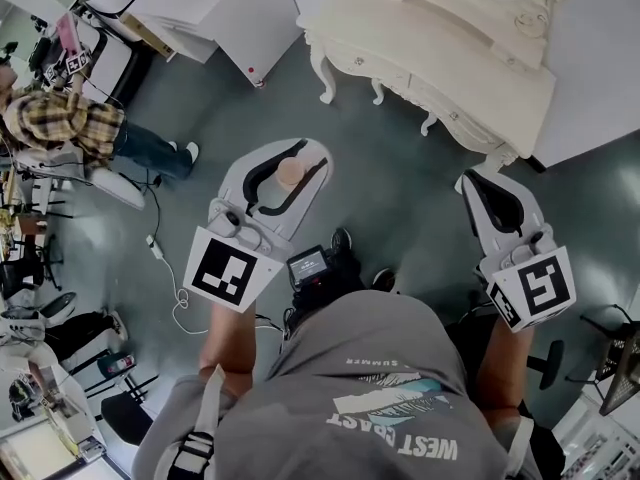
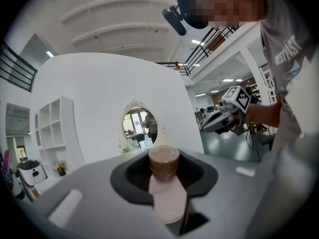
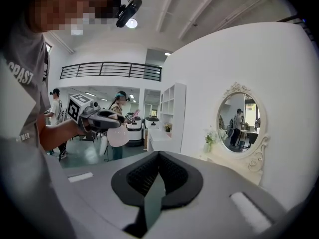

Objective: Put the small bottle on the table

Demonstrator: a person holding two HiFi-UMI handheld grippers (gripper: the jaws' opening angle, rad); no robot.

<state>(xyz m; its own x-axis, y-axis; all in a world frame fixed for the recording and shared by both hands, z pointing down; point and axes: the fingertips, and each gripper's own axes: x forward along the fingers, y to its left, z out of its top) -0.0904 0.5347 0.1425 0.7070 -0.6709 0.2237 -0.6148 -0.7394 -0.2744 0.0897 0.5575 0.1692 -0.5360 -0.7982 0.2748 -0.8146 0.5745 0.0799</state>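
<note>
Bottle in hand, that's the headline: my left gripper [image 1: 303, 161] has its jaws closed on the small pale-pink bottle with the brown cap [image 1: 290, 174], and in the left gripper view the capped end pokes out past the dark pads. The bottle hangs over the grey-green floor [image 1: 400, 188], well short of the cream-white carved dressing table [image 1: 450, 58] at the far right. My right gripper [image 1: 472, 181] is on the right, nearer that table, jaws drawn together with nothing between them.

Now the worries. The bottle looks smooth and round, and the pads seem to hold only its body, so I reckon a jolt on the way over could let it slide out and drop to the floor. It also lies along the jaws rather than upright; if I don't turn my wrist before letting go, it will probably land on its side and roll. The table's scalloped front edge gives little margin, so setting it too near the rim risks a fall. Beyond that stands the oval mirror in its ornate frame [image 3: 238, 123], and reaching too far could knock it. Down by my feet on the left there's a white cable [image 1: 165, 268], a trip hazard if I step carelessly. Far left, a person in a plaid shirt [image 1: 60, 118] stands well clear.
</note>
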